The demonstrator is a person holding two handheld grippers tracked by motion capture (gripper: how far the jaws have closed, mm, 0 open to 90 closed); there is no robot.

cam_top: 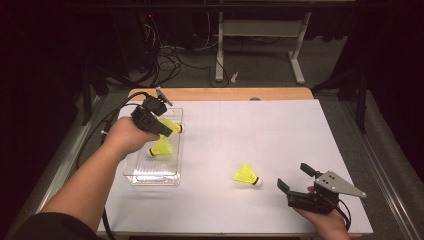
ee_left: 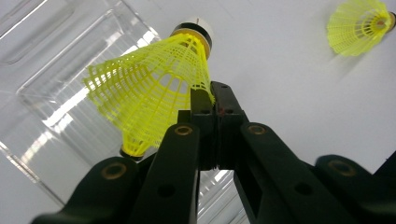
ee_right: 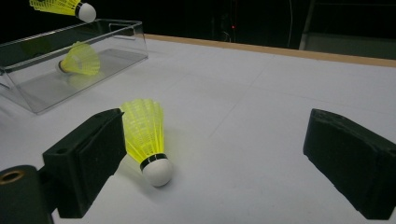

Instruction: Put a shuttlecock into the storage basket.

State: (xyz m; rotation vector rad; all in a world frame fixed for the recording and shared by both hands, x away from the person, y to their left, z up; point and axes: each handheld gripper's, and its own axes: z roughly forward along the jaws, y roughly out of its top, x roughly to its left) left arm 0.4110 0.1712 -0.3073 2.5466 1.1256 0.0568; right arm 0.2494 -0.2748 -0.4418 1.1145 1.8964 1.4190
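Jaws of the left gripper [ee_left: 212,100] are closed on the skirt edge of a yellow plastic mesh shuttlecock with a white cork head [ee_left: 154,88], which hangs above the clear plastic rectangular tray [cam_top: 175,176]. A second yellow shuttlecock [cam_top: 161,147] lies inside this tray, and a third [ee_right: 145,135] lies on the white table [cam_top: 280,130] outside the tray, between the wide-open jaws of the right gripper [cam_top: 295,181]. I judge it very light and springy; the thin skirt can deform, so the firm head end is the safer grip.
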